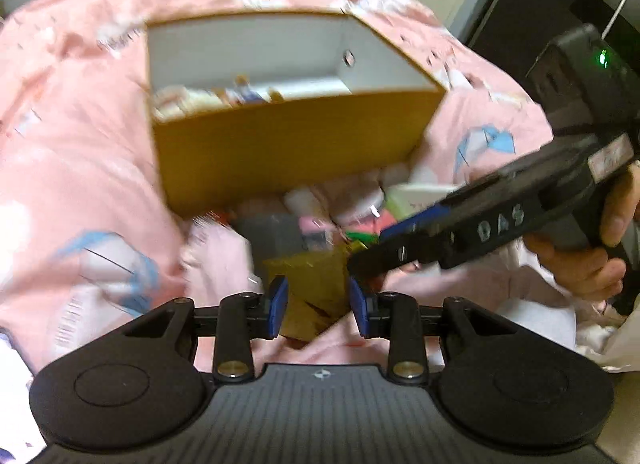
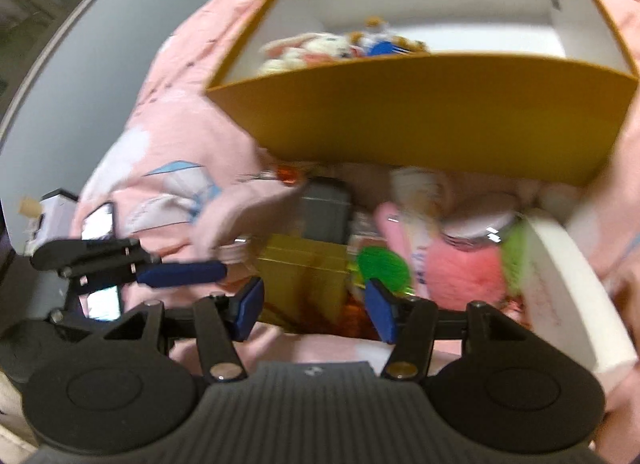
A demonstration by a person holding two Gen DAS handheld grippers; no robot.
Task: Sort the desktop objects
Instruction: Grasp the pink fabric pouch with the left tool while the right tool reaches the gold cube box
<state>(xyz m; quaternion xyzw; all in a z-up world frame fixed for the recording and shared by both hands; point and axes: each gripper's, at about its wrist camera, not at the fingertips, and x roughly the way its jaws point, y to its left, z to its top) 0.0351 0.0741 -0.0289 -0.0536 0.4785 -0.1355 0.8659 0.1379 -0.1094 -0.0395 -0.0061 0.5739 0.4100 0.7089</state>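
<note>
Left hand-held gripper (image 1: 318,306) parted astride gold packet (image 1: 308,284), right hand-held gripper (image 2: 314,310) wide, clutter blurred

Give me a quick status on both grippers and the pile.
Left gripper open around gold packet. Right gripper open, nothing held. Yellow box behind pile, plush toys inside.

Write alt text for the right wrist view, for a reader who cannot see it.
The right gripper, jaws open, points at a gold packet in a blurred heap of small objects on a pink quilt. Behind the heap stands an open yellow box with plush toys inside; the left gripper reaches in from the left.
</note>
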